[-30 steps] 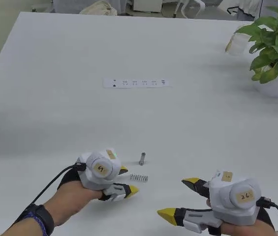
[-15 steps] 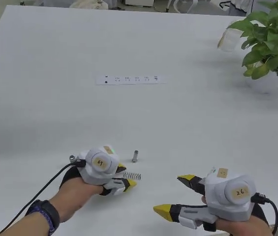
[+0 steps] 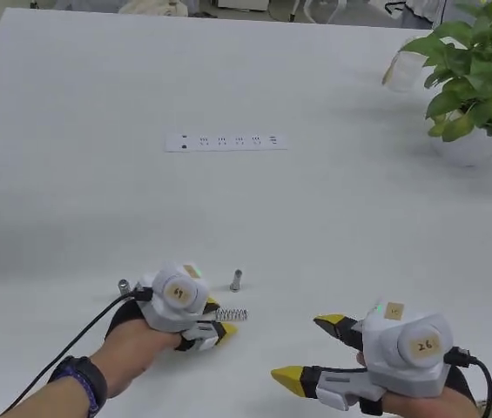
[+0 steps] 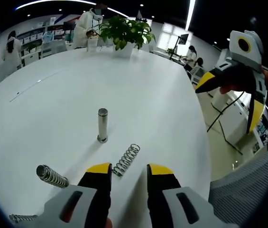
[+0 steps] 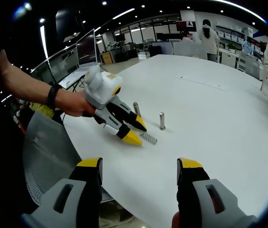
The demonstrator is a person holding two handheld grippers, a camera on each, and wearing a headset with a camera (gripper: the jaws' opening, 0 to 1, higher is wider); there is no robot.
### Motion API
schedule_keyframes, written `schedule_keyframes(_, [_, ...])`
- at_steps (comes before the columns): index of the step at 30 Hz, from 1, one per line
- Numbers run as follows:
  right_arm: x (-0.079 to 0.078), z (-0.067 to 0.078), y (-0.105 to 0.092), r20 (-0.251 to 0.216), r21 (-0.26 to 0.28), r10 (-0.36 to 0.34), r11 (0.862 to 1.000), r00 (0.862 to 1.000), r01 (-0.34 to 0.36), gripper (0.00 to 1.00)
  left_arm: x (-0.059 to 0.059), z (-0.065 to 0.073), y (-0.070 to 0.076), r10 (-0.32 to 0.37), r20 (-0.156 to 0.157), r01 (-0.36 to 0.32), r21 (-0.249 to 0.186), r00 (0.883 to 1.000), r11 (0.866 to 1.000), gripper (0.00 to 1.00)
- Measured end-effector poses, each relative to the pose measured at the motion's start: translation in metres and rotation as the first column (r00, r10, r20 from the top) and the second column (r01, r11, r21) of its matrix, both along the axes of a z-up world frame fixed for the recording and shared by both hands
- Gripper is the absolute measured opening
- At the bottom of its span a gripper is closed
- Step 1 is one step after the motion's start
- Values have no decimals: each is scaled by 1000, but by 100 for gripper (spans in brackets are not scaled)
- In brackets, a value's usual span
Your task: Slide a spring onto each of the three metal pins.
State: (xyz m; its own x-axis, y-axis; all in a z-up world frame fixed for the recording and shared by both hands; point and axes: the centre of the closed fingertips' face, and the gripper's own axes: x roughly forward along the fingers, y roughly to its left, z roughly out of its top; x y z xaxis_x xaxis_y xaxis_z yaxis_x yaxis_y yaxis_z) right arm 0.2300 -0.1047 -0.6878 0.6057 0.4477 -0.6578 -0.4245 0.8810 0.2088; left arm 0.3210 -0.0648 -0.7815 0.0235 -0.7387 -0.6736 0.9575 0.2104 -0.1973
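On the table (image 3: 71,174) near the person | spring (image 3: 232,314) lay flat by left gripper (image 3: 221,316), fingers a little apart | pin (image 3: 236,279) stood just behind it | right gripper (image 3: 305,348) fingers wide, holding nothing
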Motion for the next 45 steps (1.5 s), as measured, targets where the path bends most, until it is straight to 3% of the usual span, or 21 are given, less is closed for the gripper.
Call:
schedule_keyframes(12, [-1, -1, 0, -1, -1, 4, 1000, 1000, -4, 62, -6, -6, -2, -16, 8, 16, 11, 1000, 1000, 15])
schedule_keyframes(22, [-5, -2, 3, -3, 3, 2, 1000, 1000, -2, 62, -4, -7, 0, -66, 90, 61, 58, 994, 996, 7])
schedule_keyframes(26, [-4, -3, 4, -2, 1, 9, 1000, 1000, -9, 61, -7, -7, 0, -84, 109, 76, 68, 991, 995, 3])
schedule_keyframes(29, [-3, -2, 5, 2, 0, 10, 1000, 1000, -10, 61, -9, -7, 0, -79, 101, 72, 67, 992, 995, 3])
schedule_keyframes(36, [-7, -2, 5, 1, -8, 11, 1000, 1000, -11, 61, -11, -7, 13, -73, 97, 64, 94, 993, 993, 3])
schedule_keyframes(45, [-11, -3, 6, 3, -7, 12, 1000, 1000, -12, 61, -11, -9, 40, -68, 117, 53, 124, 991, 991, 3])
